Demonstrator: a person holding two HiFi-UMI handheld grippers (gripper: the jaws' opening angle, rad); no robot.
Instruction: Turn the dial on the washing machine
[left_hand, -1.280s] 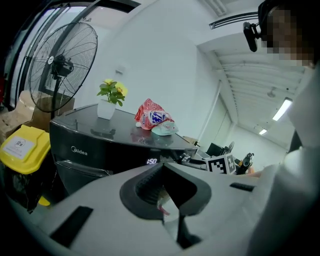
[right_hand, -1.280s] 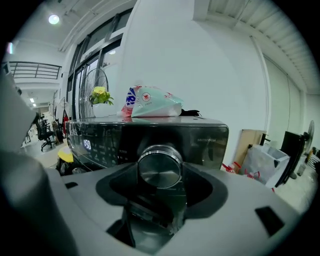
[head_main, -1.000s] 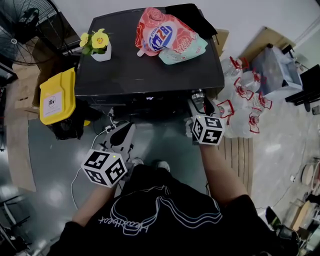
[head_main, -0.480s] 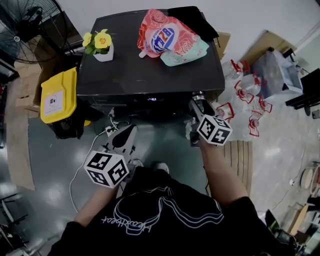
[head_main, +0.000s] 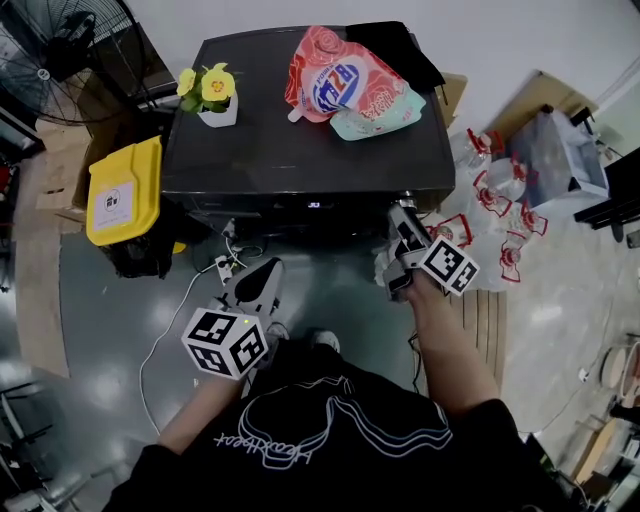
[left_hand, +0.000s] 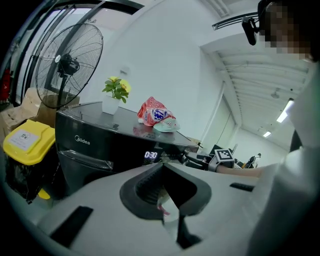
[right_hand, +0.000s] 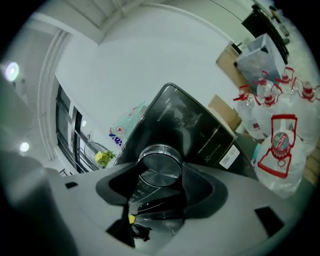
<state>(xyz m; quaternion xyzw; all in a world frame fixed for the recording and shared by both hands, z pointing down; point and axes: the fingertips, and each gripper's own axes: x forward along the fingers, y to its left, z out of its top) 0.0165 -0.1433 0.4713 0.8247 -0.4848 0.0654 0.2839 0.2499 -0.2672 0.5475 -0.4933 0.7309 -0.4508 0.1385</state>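
The black washing machine (head_main: 300, 140) stands in front of me, its lit display (head_main: 314, 205) on the front panel. Its round silver dial (right_hand: 159, 165) sits at the right end of that panel. My right gripper (head_main: 403, 214) reaches up to the dial, and in the right gripper view its jaws close on the dial's rim from both sides. My left gripper (head_main: 262, 278) hangs lower, in front of the machine's left half, shut and empty; its own view (left_hand: 163, 165) looks at the machine front and the display (left_hand: 151, 155).
On the machine's lid stand a white pot of yellow flowers (head_main: 215, 95), a red detergent pouch (head_main: 345, 80) and a black cloth (head_main: 395, 45). A yellow-lidded bin (head_main: 122, 190) and a fan (head_main: 70, 50) are at left; water bottles (head_main: 500, 190) at right. A power strip and cable (head_main: 225, 268) lie on the floor.
My right gripper has rolled clockwise on the dial, its marker cube swinging to the right. The left gripper has drifted slightly right and stays shut.
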